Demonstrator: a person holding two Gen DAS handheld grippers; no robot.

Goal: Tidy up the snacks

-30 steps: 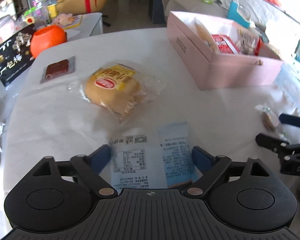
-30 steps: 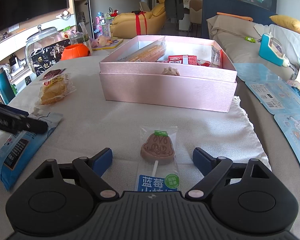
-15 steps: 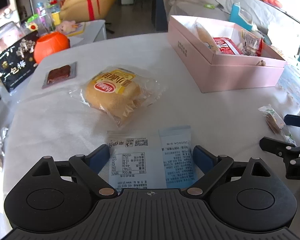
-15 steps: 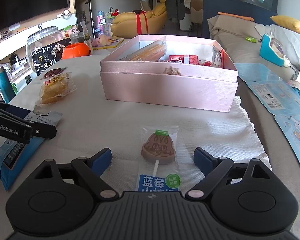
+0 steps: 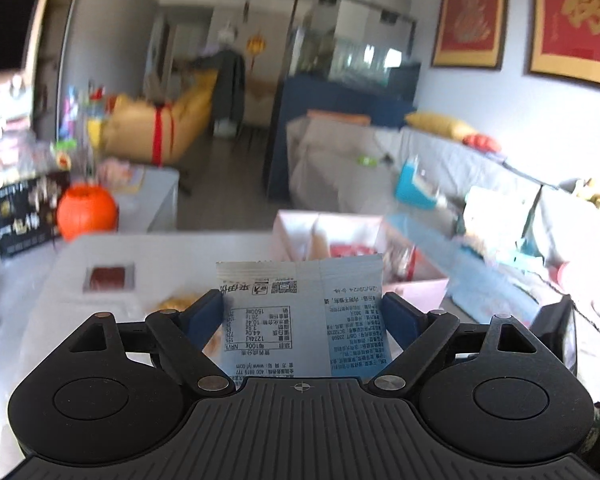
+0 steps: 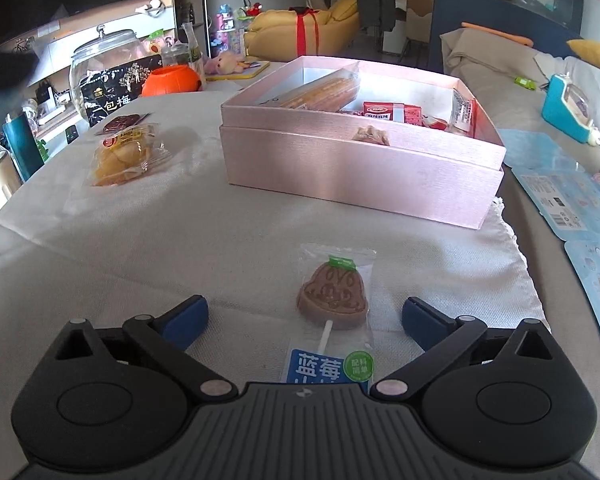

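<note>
White-clothed table (image 6: 148,236): left fingers (image 5: 204,314) clamped on blue packet (image 5: 300,312); only right view's opening fingers (image 6: 188,316) astride lollipop (image 6: 334,296)

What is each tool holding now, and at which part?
The left tool grips the light blue snack packet by its two side edges. The right tool, jaws opening around the lollipop, holds nothing.

Left wrist view looks nearly level across the room; right looks down, close over the tabletop (image 6: 100,248); both share the pink box (image 6: 360,168).
</note>
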